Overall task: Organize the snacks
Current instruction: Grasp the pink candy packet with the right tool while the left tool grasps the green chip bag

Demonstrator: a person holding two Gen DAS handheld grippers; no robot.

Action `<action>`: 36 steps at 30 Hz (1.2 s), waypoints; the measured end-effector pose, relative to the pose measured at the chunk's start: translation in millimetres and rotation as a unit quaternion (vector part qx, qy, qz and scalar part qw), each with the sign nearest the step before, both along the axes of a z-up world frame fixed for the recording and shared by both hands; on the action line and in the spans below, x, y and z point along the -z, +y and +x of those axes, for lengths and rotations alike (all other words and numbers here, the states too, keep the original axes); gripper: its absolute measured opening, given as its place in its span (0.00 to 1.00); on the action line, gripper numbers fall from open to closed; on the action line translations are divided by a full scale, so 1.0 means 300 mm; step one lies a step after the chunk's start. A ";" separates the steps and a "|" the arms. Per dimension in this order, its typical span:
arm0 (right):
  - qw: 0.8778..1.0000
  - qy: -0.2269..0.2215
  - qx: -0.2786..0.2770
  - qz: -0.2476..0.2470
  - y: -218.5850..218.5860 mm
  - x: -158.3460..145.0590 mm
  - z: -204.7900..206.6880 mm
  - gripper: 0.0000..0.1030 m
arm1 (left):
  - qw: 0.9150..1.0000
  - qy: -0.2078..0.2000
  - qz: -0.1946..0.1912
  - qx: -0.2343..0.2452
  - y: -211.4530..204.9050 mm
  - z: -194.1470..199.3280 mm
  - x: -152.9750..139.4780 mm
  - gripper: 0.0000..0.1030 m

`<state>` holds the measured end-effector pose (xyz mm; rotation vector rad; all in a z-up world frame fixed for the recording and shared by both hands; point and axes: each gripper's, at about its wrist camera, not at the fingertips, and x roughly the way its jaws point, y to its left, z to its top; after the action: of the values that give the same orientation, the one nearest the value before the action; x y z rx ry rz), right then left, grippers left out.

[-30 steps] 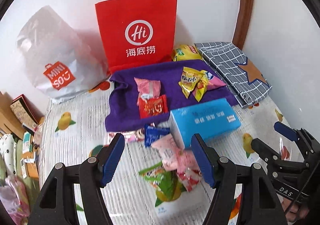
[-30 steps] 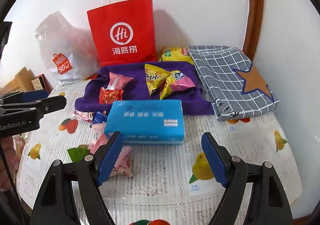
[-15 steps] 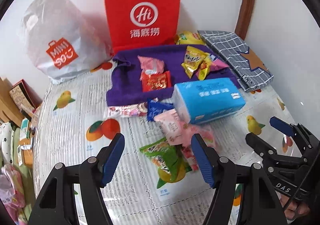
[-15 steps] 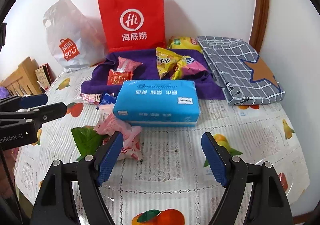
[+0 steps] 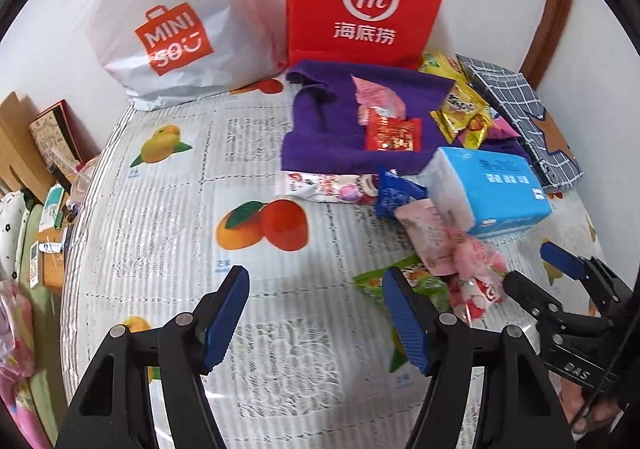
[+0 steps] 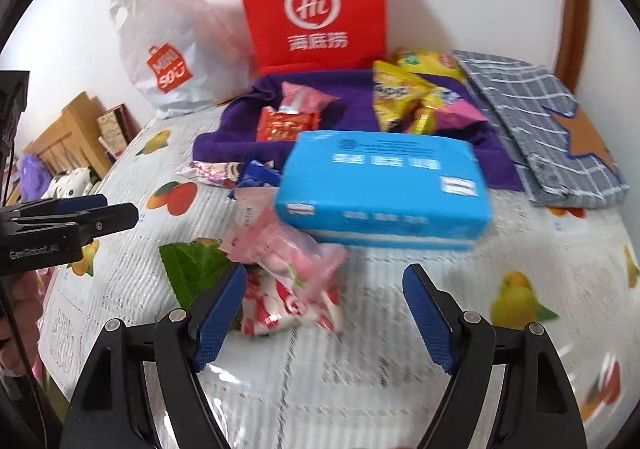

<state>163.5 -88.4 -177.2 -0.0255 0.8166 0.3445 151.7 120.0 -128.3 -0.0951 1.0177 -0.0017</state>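
Note:
Several snack packets lie on a fruit-print tablecloth (image 5: 160,217). Pink packets (image 5: 436,237) (image 6: 280,245) and a green packet (image 5: 424,281) (image 6: 188,265) lie in front of a blue tissue pack (image 5: 496,185) (image 6: 384,185). A red packet (image 5: 394,135) (image 6: 286,125) and yellow packets (image 5: 460,109) (image 6: 396,93) lie on a purple cloth (image 5: 320,133) (image 6: 360,101). My left gripper (image 5: 316,317) is open and empty over bare tablecloth, left of the pile. My right gripper (image 6: 324,317) is open and empty, just before the pink packets.
A red paper bag (image 5: 364,1) (image 6: 312,5) and a white plastic bag (image 5: 168,21) (image 6: 168,49) stand against the back wall. A grey checked cloth (image 5: 524,113) (image 6: 544,121) lies at the right. Boxes (image 5: 52,137) and wooden furniture (image 6: 72,133) stand past the table's left edge.
Both grippers have swung left and moved closer to the table. The left one now faces bare tablecloth. The right one has closed in on the pink packets. Both stay open.

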 end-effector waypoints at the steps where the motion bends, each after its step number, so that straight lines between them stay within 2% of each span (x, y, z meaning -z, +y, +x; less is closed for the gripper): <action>1: 1.000 -0.002 -0.005 -0.003 0.011 0.004 0.010 0.78 | 1.000 0.001 -0.001 -0.002 0.009 0.002 0.004 0.65; 8: 0.996 -0.019 -0.076 -0.041 0.109 0.044 0.072 0.78 | 1.000 0.011 -0.006 -0.012 0.042 0.024 0.034 0.65; 10: 0.994 -0.004 -0.096 -0.058 0.133 0.070 0.093 0.77 | 1.000 0.014 -0.006 -0.013 0.042 0.030 0.041 0.65; 13: 0.990 -0.003 -0.120 -0.069 0.140 0.084 0.087 0.69 | 1.000 0.018 -0.006 -0.012 0.038 0.033 0.053 0.65; 16: 0.989 -0.004 -0.128 -0.068 0.122 0.078 0.069 0.52 | 1.000 0.023 -0.011 -0.007 0.026 0.030 0.071 0.65; 17: 0.989 -0.001 -0.130 -0.066 0.115 0.077 0.064 0.43 | 1.000 0.025 -0.015 -0.005 0.021 0.028 0.076 0.65; 18: 0.990 0.002 -0.130 -0.062 0.104 0.076 0.058 0.43 | 0.999 0.026 -0.019 -0.004 0.016 0.026 0.079 0.65; 22: 0.991 -0.008 -0.119 -0.056 0.066 0.069 0.028 0.43 | 0.999 0.024 -0.045 0.012 -0.017 0.003 0.081 0.65; 24: 0.993 -0.004 -0.111 -0.036 0.025 0.058 0.011 0.42 | 0.998 0.021 -0.054 0.019 -0.033 -0.010 0.078 0.65; 29: 0.998 -0.013 -0.061 -0.014 -0.097 0.026 -0.017 0.42 | 0.997 0.021 -0.069 0.031 -0.071 -0.015 0.089 0.65; 32: 0.999 -0.016 -0.029 -0.024 -0.170 0.025 -0.031 0.42 | 0.996 0.028 -0.074 0.034 -0.087 -0.009 0.103 0.65; 36: 1.000 0.000 0.003 -0.023 -0.259 0.057 -0.027 0.42 | 0.993 0.016 -0.109 0.030 -0.082 -0.027 0.076 0.65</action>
<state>155.5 -166.1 -194.3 -0.0658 0.8235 0.3199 143.6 95.5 -151.0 -0.2631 1.0507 -0.1673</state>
